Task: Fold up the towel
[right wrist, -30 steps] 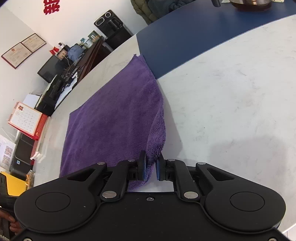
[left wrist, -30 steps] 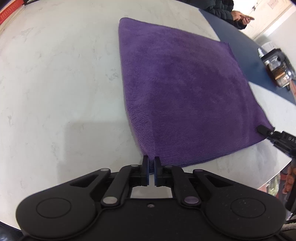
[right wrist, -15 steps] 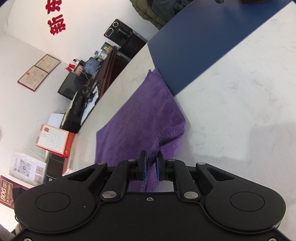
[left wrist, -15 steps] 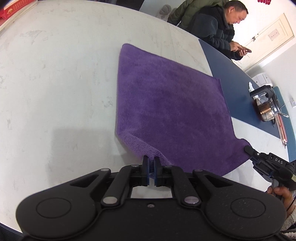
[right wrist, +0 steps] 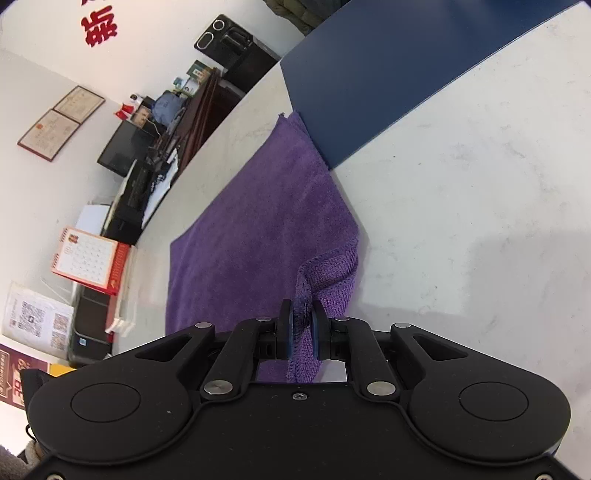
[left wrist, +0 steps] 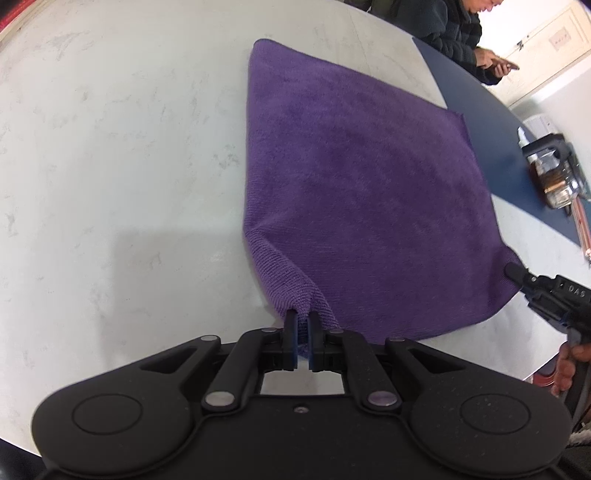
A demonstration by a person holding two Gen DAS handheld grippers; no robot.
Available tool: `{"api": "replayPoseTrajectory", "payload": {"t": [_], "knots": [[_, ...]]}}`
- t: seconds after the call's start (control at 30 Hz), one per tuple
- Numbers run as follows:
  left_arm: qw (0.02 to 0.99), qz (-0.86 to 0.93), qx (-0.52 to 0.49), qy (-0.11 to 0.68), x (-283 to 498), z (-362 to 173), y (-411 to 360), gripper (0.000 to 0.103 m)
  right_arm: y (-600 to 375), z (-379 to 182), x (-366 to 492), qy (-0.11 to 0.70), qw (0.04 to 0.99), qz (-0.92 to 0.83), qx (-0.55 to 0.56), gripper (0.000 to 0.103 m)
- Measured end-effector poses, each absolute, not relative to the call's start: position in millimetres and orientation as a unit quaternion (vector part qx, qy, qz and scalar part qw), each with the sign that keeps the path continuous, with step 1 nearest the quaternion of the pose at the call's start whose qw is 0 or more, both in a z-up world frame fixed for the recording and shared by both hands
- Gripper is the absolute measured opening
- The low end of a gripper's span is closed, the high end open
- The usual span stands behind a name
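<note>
The white marbled worktop (left wrist: 110, 155) carries one purple towel (left wrist: 354, 192), spread mostly flat across its middle. A dark blue section of the tabletop (right wrist: 369, 74) runs along the far side; the towel's far right corner touches the edge of that blue section. The towel's two near corners are raised off the worktop, each pinched by a gripper, so the cloth puckers into a ridge at both places while the far half lies flat.

The left gripper (left wrist: 303, 328) has its two fingers closed tight on the near left corner of the towel, with a thin fold of cloth between the blue pads. The right gripper (right wrist: 303, 325) is likewise clamped on the near right corner, with a thicker bunch of fabric squeezed between its fingers and a hemmed flap curling over beside them. In the left wrist view the right gripper (left wrist: 517, 275) shows at the towel's right corner, its tip on the cloth.

Beyond the worktop, one seated person (left wrist: 454, 33) in a dark jacket looks at a phone. On the blue section stands one glass teapot (left wrist: 554, 177) with dark liquid, well apart from the towel. Off the left edge, a red desk calendar (right wrist: 90, 260) stands near a cluttered desk, and two framed certificates (right wrist: 61, 122) hang on the wall.
</note>
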State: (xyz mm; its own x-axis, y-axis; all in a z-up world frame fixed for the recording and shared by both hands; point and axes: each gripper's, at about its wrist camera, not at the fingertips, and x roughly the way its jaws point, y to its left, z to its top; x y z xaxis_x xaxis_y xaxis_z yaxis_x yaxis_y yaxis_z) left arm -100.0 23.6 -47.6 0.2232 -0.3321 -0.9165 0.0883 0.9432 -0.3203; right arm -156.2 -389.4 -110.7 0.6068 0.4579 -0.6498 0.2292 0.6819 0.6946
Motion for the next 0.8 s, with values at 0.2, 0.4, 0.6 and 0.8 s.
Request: {"api": "replayPoseTrajectory", "payload": {"t": [0.2, 0.4, 0.6, 0.8], "knots": [[0.77, -0.138, -0.114, 0.612, -97.5, -49.2, 24.3, 0.014, -387.5, -113.2, -158.0, 0.443, 0.803, 0.072, 0.392, 0.01], [0.767, -0.128, -0.103, 0.62, -96.7, -49.0, 22.6, 0.026, -386.6, -115.5, -160.8, 0.443, 0.802, 0.075, 0.394, 0.01], [0.763, -0.113, -0.098, 0.629, -92.9, -55.6, 20.9, 0.027, -387.8, -117.1, -162.7, 0.442, 0.8, 0.076, 0.399, 0.01], [0.765, -0.126, -0.099, 0.624, -94.6, -57.6, 16.7, 0.007, -388.9, -117.5, -163.7, 0.442, 0.799, 0.077, 0.401, 0.01]]}}
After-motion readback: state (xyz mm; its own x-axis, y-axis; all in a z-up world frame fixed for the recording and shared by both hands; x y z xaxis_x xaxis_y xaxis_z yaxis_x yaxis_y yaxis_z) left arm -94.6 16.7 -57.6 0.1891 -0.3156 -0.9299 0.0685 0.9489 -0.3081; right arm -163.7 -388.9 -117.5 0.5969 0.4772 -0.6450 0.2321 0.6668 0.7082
